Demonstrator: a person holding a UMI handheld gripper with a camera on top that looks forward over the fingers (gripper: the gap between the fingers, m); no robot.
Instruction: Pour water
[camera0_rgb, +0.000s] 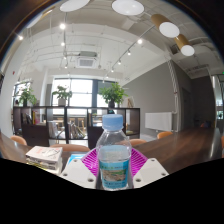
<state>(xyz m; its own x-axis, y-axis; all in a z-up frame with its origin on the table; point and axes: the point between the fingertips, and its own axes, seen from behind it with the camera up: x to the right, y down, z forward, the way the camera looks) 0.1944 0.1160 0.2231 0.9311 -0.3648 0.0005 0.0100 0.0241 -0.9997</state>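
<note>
Gripper view: the gripper (113, 170) is clamped on a clear plastic water bottle with a blue cap and label (114, 152), held upright above the brown wooden table (185, 148). Pouring seems not yet begun; next it likely needs carrying to a vessel, none visible, and tilting.

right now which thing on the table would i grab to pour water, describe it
On the brown table, look between the gripper fingers, whose pink pads flank it. The water bottle stands upright there: clear plastic with a blue label, unlike the flat books beside it.
</note>
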